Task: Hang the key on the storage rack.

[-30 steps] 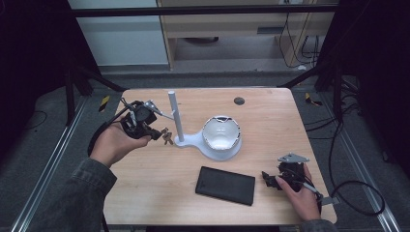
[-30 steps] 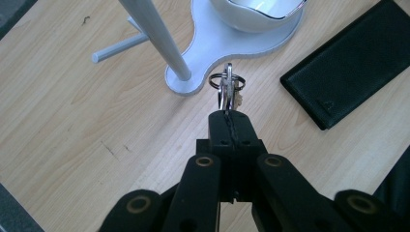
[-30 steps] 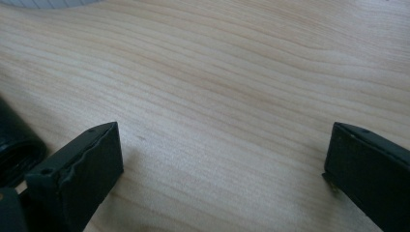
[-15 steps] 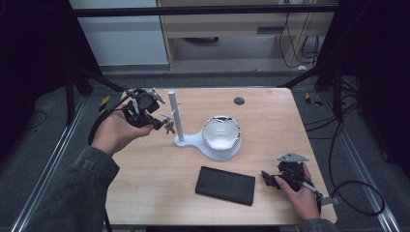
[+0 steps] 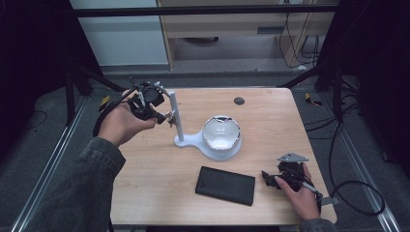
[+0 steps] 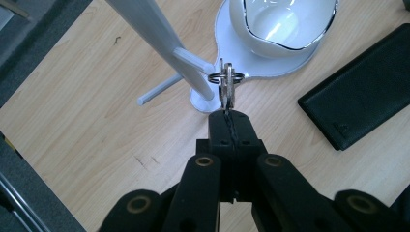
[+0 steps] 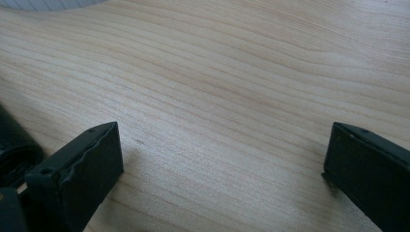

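In the high view, your tabletop [image 5: 159, 193] is lit evenly from above, while the room around it falls into deep darkness at both sides. The picture is soft and a little grainy, so small details stay unclear. Shadows on the wood are weak and short. The white bowl [image 5: 221, 135] gives a small bright glare on its rim. In the left gripper view the light is bright and flat; the keys [image 6: 226, 87] are sharp, but the near black parts are blurred and dark. In the right gripper view the wood grain is clear in the middle, the near jaws are out of focus, and a soft shadow lies beside the left jaw.
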Motion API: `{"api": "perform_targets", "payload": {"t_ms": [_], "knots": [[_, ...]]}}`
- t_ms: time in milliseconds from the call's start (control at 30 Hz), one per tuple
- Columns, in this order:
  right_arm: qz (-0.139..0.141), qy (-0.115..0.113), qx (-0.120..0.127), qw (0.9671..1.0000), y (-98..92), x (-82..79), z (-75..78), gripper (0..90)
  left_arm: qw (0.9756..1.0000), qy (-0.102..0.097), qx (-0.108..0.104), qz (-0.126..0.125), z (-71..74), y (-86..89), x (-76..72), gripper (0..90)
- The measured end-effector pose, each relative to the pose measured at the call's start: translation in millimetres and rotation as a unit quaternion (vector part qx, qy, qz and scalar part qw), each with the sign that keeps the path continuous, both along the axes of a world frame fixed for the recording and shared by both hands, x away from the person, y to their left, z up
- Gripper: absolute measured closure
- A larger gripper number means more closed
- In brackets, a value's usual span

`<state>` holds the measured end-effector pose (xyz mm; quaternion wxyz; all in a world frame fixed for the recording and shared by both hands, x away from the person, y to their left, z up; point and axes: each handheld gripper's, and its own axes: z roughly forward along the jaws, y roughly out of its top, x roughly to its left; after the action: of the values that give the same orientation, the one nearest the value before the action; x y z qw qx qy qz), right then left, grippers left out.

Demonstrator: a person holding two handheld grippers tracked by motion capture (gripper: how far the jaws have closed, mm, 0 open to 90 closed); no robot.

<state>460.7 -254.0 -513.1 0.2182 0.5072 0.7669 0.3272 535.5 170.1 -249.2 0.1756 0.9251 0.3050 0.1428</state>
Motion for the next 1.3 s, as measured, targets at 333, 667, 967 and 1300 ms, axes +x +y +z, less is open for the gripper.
{"api": "perform_targets", "payload": {"t_ms": [333, 667, 967, 1300], "knots": [[0.001, -0.001, -0.003, 1.0, -0.1, -0.2, 0.0, 0.5, 1.0, 0.002, 0.003, 0.009, -3.1, 0.4, 6.9, 89.9], [0.002, -0.001, -0.002, 1.0, 0.4, -0.4, -0.1, 0.5, 0.9999, 0.005, 0.005, 0.014, -4.1, -1.5, 12.9, 89.8], [0.005, 0.0, -0.001, 1.0, 0.9, -0.8, 0.0, 0.5, 0.9998, 0.004, 0.005, 0.017, -4.4, -6.2, 16.1, 89.8], [0.008, 0.0, 0.0, 1.0, 1.7, -1.4, 0.0, 0.5, 0.9997, -0.004, 0.002, 0.023, -3.5, -8.9, 20.0, 89.8]]}}
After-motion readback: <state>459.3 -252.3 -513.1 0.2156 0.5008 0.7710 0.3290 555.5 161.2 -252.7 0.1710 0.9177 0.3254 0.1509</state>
